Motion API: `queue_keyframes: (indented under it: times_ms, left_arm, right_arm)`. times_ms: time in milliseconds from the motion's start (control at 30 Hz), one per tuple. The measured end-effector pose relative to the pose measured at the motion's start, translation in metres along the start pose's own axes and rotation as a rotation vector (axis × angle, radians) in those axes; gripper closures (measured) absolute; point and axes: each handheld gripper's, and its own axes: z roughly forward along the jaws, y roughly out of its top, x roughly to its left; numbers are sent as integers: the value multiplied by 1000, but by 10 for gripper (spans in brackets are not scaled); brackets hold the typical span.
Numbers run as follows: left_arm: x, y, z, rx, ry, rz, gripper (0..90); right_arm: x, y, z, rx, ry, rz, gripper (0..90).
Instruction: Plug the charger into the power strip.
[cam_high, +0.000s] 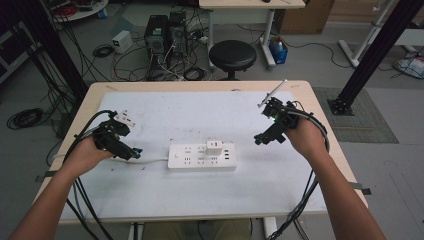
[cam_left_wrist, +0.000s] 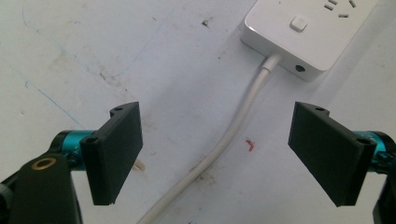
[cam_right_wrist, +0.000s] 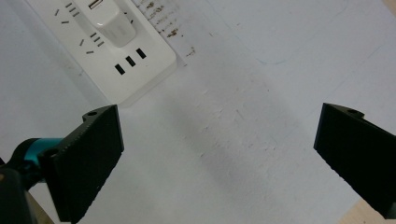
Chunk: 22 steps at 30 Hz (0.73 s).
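White and flat, a long plastic power strip (cam_high: 202, 156) lies near the middle of a pale white mat (cam_high: 165, 195) on a light wooden table (cam_high: 320, 107). A small white boxy plug block (cam_high: 214, 148) sticks up from the strip, toward its right end. In the right gripper view the plug block (cam_right_wrist: 109, 21) sits in the strip (cam_right_wrist: 140, 70) just above three little dark slots. A thin white cord (cam_high: 150, 160) runs out of the strip's left end toward the left side of the table.

The left gripper (cam_high: 131, 151) is held in the person's left hand (cam_high: 87, 152), just left of the strip and near the cord. In the left gripper view its two black jaws are spread wide apart and hold nothing. The cord (cam_left_wrist: 224, 144) lies on the mat between them, and the strip's end (cam_left_wrist: 303, 32), with a square button on it, is at the top.

The right gripper (cam_high: 262, 137) is held in the right hand (cam_high: 306, 137), right of the strip and apart from it. In the right gripper view its black jaws are also spread wide, with bare mat (cam_right_wrist: 243, 140) between them, and they hold nothing.

Past the far edge of the table, a round black stool (cam_high: 232, 55) stands on the grey floor, with a black computer box (cam_high: 156, 32) and tangled wires nearby.
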Motion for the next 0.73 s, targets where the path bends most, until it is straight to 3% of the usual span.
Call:
queue_keyframes:
  times_ms: [733]
  left_arm:
    - [-5, 0, 1, -10, 14, -11, 178]
  right_arm:
    - [-2, -28, -1, -29, 8, 59, 8]
